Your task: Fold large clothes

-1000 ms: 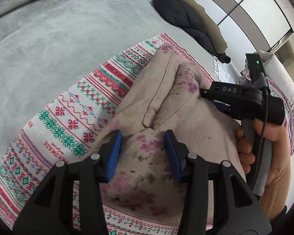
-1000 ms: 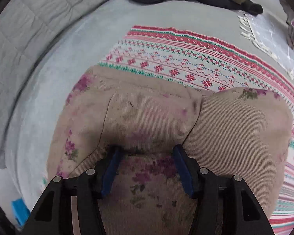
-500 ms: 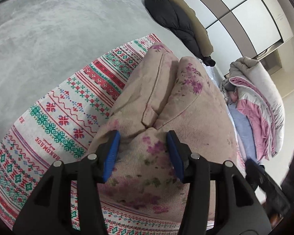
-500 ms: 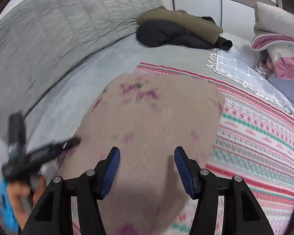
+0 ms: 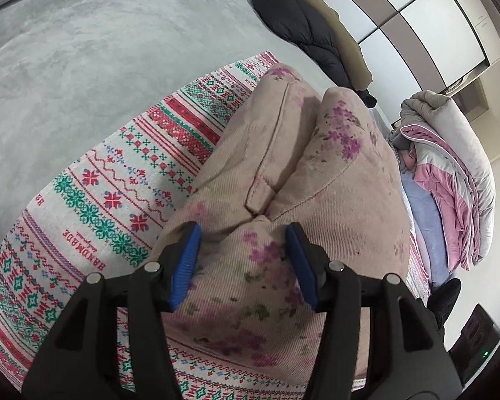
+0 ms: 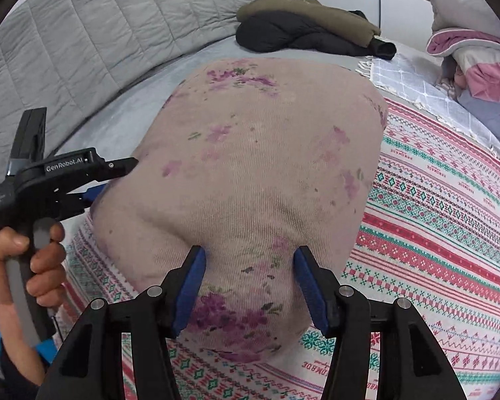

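patterned woven blanket (image 5: 93, 196) under bulging ribbed floral garment (image 5: 316, 180)

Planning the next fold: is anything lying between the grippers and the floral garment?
Nothing visible. The floral garment already sits between the fingers of the left gripper and right gripper; dark jacket and bedding pile lie farther off.
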